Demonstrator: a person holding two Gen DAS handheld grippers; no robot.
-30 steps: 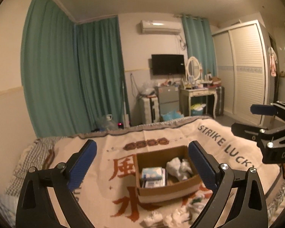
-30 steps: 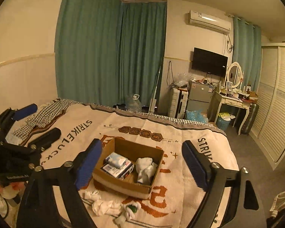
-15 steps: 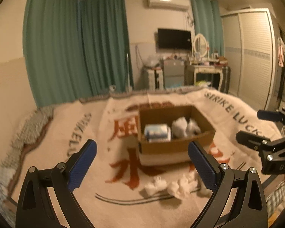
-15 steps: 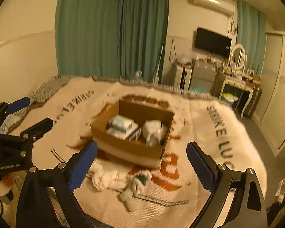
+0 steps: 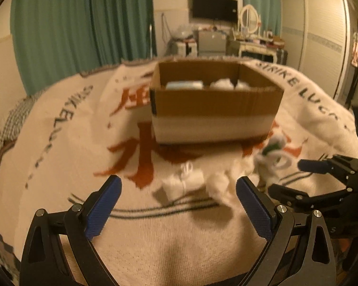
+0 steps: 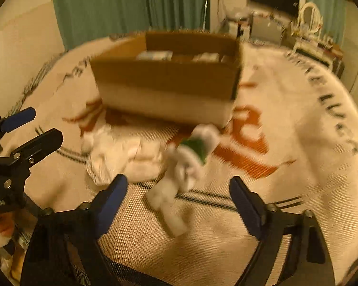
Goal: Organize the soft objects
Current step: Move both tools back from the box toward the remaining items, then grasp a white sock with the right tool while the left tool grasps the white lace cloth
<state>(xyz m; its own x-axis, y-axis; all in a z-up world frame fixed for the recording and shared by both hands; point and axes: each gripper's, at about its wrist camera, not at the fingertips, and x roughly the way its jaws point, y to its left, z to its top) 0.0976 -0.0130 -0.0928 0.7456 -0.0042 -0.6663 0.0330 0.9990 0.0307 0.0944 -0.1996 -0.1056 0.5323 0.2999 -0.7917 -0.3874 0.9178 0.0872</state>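
Descent of both grippers toward the bed is the change across the last second: 1.0 s ago the cardboard box sat small and low in each frame with the room filling the upper half, whereas now the cardboard box (image 5: 217, 102) fills the upper centre and the loose socks lie just above the fingertips. Judged from this, the approach phase is nearly over and a first pick from the blanket is imminent; no sock is yet held.

Left gripper (image 5: 179, 200): jaws spread wide, nothing between them. A bundled white sock (image 5: 183, 186) sits at lower centre of the left view, between the 2 blue pads and a little above them. Right gripper (image 6: 179, 202): jaws likewise spread and empty.

In the right view, 1 elongated white sock (image 6: 171, 190) lies at centre frame; its long axis runs diagonally from upper right to lower left-centre, with the narrow end pointing down toward the gap between the fingers. Its upper end meets a green-trimmed sock (image 6: 198, 143), which lies just in front of the box's near right corner. A crumpled white pile (image 6: 121, 155) spreads to the left of it, with no clear long axis. Motion blur hides finer detail.

All loose socks rest on the printed blanket (image 6: 286, 166), outside the box; the box already holds white items and a pale packet, barely visible over its rim.
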